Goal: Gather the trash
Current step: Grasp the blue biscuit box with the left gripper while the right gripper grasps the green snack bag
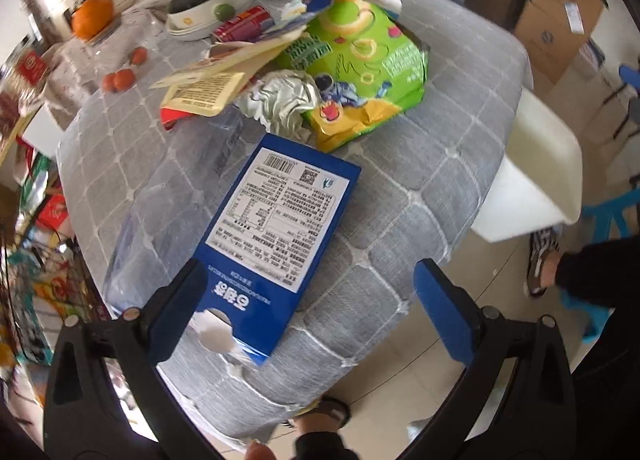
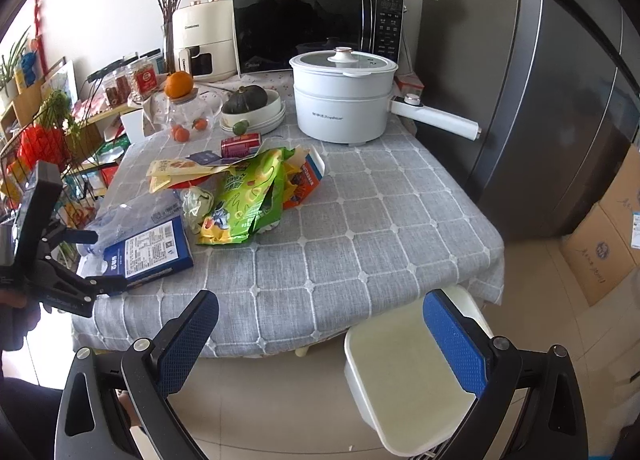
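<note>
The left gripper (image 1: 308, 292) hangs over the near corner of the grey checked tablecloth (image 1: 432, 188) with its jaws spread wide and nothing between the pads. A flat blue box (image 1: 276, 236), label side up, lies on the cloth; its near end reaches in between the jaws, closer to the left finger (image 1: 180, 300), which overlaps the box's corner, though contact cannot be told. The right finger stands well clear of the box, out over the table's edge.

Straight ahead of the jaws, beyond the box's far end, sits the rest of the trash: a crumpled silver foil wrapper (image 1: 284, 100), a green snack bag (image 1: 360, 64) just to its right, and yellow paper packaging (image 1: 212, 80) to its left. A clear plastic bottle (image 1: 176, 196) lies flattened along the box's left side. A red can (image 1: 248, 22) lies on its side further ahead.

The right gripper (image 2: 320, 344) is held off the table, in front of its near edge, jaws likewise wide apart and empty. A white bin (image 2: 400, 384) stands on the floor beneath the jaws, toward the right finger. The trash heap lies ahead and to the left of these jaws, with a white electric pot (image 2: 344, 100) far ahead at the table's back.
</note>
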A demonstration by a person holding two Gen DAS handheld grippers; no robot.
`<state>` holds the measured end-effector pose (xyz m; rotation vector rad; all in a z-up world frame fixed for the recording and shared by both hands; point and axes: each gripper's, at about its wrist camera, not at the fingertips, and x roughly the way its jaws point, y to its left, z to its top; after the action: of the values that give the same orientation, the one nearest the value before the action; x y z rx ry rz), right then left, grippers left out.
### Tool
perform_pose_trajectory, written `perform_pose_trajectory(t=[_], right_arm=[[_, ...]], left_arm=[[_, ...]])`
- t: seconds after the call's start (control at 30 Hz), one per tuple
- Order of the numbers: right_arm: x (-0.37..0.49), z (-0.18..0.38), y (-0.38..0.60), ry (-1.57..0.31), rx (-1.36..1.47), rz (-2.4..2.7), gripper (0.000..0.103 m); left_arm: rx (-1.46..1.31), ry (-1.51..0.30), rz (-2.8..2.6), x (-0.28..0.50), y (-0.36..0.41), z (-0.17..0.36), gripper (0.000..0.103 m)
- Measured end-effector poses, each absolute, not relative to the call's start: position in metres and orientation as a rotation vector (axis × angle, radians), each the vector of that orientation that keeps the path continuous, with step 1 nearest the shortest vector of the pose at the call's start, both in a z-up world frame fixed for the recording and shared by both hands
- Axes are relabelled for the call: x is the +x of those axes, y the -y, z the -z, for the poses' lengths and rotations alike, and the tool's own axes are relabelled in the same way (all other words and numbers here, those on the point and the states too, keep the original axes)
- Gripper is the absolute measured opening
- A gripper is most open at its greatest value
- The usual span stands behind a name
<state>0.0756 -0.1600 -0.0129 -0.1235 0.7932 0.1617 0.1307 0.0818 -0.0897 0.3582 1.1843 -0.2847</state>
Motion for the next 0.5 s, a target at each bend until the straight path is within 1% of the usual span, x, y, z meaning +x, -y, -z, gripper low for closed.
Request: perform_pose_trajectory(t=[0.07, 0.2, 0.33, 0.5], right_arm=[[0.080, 0.025, 0.163, -0.822, -0.114, -0.163, 0.103], [0.087, 0.044, 0.168, -0.896, -0.120, -0.174, 0.103], [0.093, 0.052, 0.172, -0.918, -0.144, -0.155, 0.103], [0.100, 0.059, 0.173, -0.949, -0.159, -0.147, 0.103]], left_arm=[[0.418, -1.223, 0.310, 0.140, -0.084, 0.099, 0.102], [0.400, -1.283, 0.335, 0.158, -0.095, 0.108, 0.102], [0.430, -1.348, 0.321, 0.168, -0.101, 0.127, 0.102], [0.439, -1.383, 0.313, 0.172, -0.102, 0.141, 0.102]])
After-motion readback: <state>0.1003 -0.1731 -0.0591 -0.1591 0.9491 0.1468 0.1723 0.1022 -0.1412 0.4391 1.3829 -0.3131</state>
